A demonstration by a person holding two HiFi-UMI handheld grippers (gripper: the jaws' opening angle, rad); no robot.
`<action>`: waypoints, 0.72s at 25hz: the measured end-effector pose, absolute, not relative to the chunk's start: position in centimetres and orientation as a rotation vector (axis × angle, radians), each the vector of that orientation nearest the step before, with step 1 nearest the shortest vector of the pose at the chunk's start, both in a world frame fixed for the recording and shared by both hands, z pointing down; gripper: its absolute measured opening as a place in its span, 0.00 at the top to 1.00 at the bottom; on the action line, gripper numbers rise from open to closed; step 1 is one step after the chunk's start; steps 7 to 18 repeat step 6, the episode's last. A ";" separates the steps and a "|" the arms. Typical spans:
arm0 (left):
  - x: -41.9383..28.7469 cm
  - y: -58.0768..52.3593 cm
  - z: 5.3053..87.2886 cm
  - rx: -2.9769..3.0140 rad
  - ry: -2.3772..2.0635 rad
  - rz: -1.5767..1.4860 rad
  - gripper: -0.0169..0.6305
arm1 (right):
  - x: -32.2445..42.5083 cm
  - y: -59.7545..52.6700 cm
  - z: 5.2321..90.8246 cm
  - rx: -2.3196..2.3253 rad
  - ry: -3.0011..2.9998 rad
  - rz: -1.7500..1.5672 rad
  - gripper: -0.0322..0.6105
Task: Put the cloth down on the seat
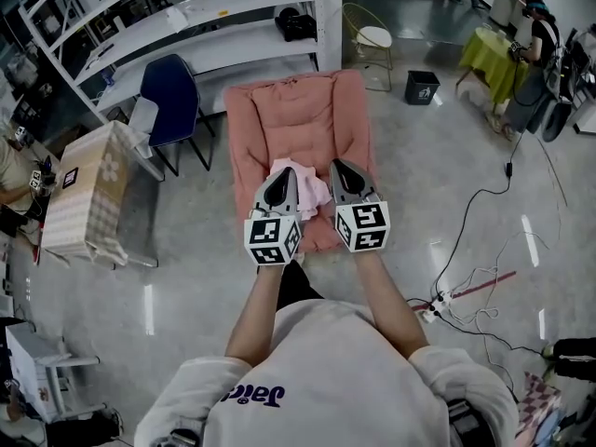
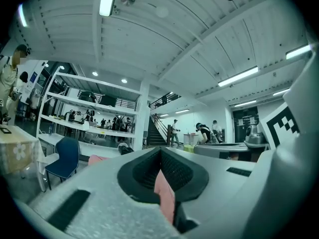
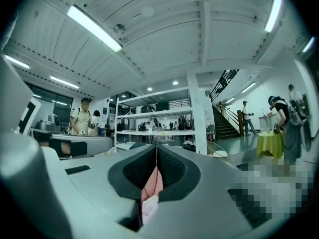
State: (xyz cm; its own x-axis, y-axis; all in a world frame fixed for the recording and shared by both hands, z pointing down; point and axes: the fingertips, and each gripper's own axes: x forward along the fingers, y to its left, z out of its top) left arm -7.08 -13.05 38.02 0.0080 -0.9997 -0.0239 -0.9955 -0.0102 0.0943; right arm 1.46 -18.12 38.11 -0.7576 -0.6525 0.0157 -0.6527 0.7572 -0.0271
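Observation:
A light pink cloth (image 1: 310, 192) hangs bunched between my two grippers, just above the front of the salmon-pink cushioned seat (image 1: 298, 119). My left gripper (image 1: 283, 177) is shut on the cloth's left part, and a pink fold (image 2: 164, 195) shows pinched between its dark pads. My right gripper (image 1: 341, 169) is shut on the cloth's right part, with pink and white fabric (image 3: 148, 190) squeezed in its jaws. Both grippers point level, side by side, toward the seat's back. In the left gripper view (image 2: 160, 156) and the right gripper view (image 3: 156, 156) the jaws meet with no gap.
A blue chair (image 1: 172, 101) and a cloth-covered table (image 1: 88, 194) stand left of the seat. White shelving (image 1: 186, 26) runs behind. A wire chair (image 1: 372, 43), a black bin (image 1: 422, 87) and a yellow-green table (image 1: 489, 59) lie to the right. Cables (image 1: 466, 287) trail on the floor.

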 end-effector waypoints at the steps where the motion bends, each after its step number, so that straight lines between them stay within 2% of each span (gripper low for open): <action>1: -7.1 -13.2 38.3 2.192 -2.172 -0.119 0.95 | 1.5 -18.4 38.3 1.095 -2.937 0.058 0.92; 18: -8.6 -14.4 39.8 2.158 -2.158 -0.083 0.95 | 0.3 -20.0 39.3 1.101 -2.926 0.094 0.92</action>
